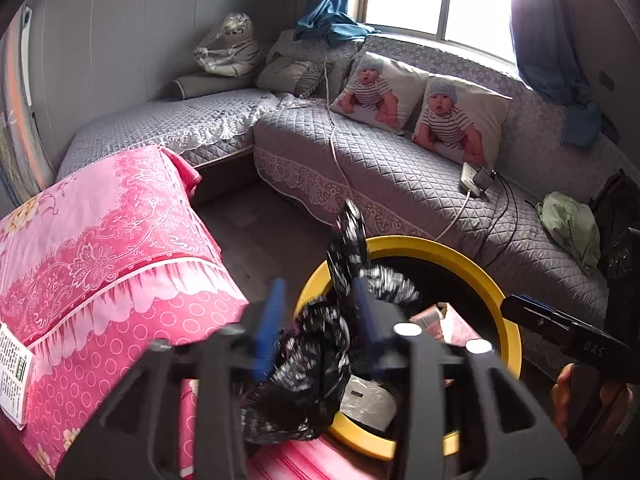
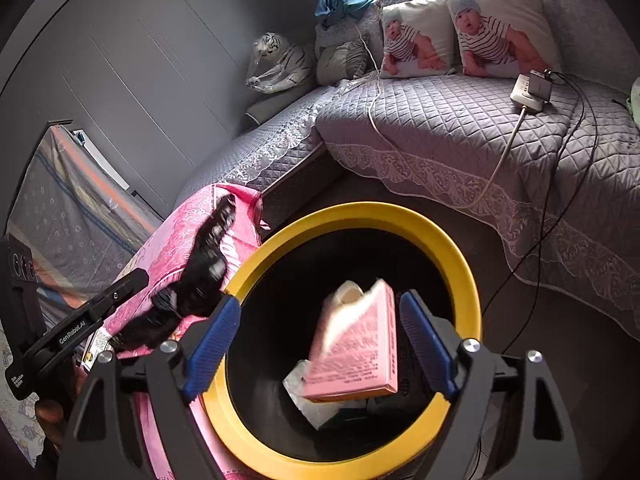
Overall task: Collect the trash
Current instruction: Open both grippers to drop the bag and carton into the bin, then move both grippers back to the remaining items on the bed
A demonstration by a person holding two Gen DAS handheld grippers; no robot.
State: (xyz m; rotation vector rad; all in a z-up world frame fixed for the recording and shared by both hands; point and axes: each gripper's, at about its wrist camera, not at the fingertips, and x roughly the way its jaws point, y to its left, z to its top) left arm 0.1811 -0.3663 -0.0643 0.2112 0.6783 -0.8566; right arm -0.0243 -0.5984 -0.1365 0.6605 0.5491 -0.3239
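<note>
Between the spread fingers of the right tool (image 2: 320, 340), hanging blurred over the yellow-rimmed bin (image 2: 460, 264): pink box (image 2: 356, 348). Beside it, left tool (image 1: 320, 316) clamping black bag (image 1: 312, 364) at the rim.

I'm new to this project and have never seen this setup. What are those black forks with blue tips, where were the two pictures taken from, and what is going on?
They are hand-held grippers, one per hand; each picture comes from a camera on one gripper, looking along its fingers. The left gripper pinches a black plastic bag at the edge of a yellow-rimmed bin. The right gripper is open above the bin, with a pink box blurred between its fingers, apparently dropping in. A pink-covered piece of furniture stands beside the bin, and a grey sofa behind.
</note>
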